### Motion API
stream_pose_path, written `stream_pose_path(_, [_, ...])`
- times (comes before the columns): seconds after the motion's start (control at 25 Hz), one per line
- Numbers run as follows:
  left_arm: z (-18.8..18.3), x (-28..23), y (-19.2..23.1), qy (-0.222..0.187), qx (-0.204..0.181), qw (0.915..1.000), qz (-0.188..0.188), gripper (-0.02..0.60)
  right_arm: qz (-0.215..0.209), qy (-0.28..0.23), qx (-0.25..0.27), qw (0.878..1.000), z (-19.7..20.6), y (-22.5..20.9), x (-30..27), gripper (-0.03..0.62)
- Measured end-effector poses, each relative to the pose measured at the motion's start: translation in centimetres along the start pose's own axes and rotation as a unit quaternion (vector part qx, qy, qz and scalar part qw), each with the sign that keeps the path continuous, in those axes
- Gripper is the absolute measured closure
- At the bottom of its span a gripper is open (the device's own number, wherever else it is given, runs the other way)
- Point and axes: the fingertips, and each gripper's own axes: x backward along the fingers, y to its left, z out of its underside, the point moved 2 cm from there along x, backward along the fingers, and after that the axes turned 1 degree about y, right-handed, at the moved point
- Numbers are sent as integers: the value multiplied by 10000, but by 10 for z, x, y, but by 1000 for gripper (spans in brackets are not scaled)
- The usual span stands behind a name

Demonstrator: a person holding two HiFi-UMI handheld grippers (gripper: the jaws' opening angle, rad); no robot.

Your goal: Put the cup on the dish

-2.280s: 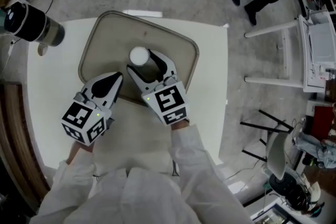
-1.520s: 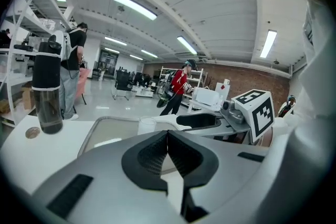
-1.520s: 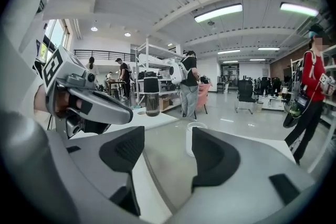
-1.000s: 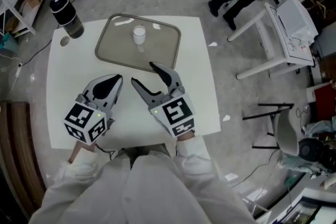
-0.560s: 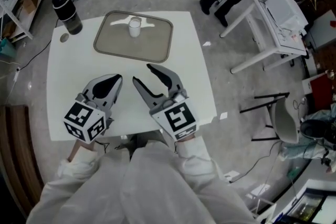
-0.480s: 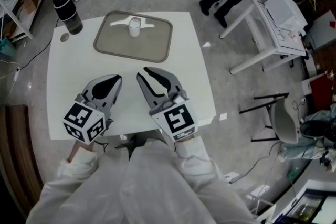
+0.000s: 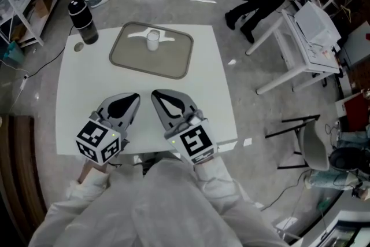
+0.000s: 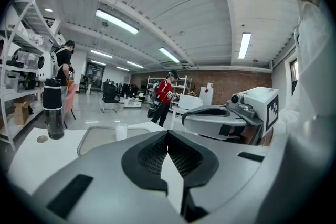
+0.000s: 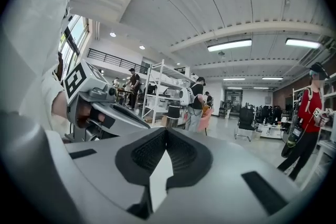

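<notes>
- The cup point(image 7: 152, 40) stood upright on the dish point(image 7: 173, 61), toward the dish's 12 o'clock rim.
- The dish lay flat at the 12 o'clock side of the white surface point(image 7: 214, 101).
- A dark bottle point(image 7: 82, 21) stood at the surface's 10 o'clock corner, just beside the dish but apart from it.
- The left tongs point(image 7: 133, 97) hung near the 6 o'clock edge, clenched tip to tip with nothing between them.
- The right tongs point(image 7: 156, 93) sat just beside them, likewise clenched and empty, well apart from the cup.
</notes>
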Motion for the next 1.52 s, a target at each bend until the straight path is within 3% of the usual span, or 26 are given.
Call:
stream_pose_path(0.76, [-10, -14, -16, -114, 252, 9992, -285, 574, -310, -55, -939, 9951, -3, -11, 14, 582])
stream_pose_path(1.2, [7, -11, -23, 63, 331, 9992, -231, 574, -645, 377, -1049, 9917, 20, -3, 21, 582])
stream_pose_path(1.52, [24, -3, -31, 159, 390, 9987, -274, 574, -913, 684, -739, 9907, 29, 5, 22, 582])
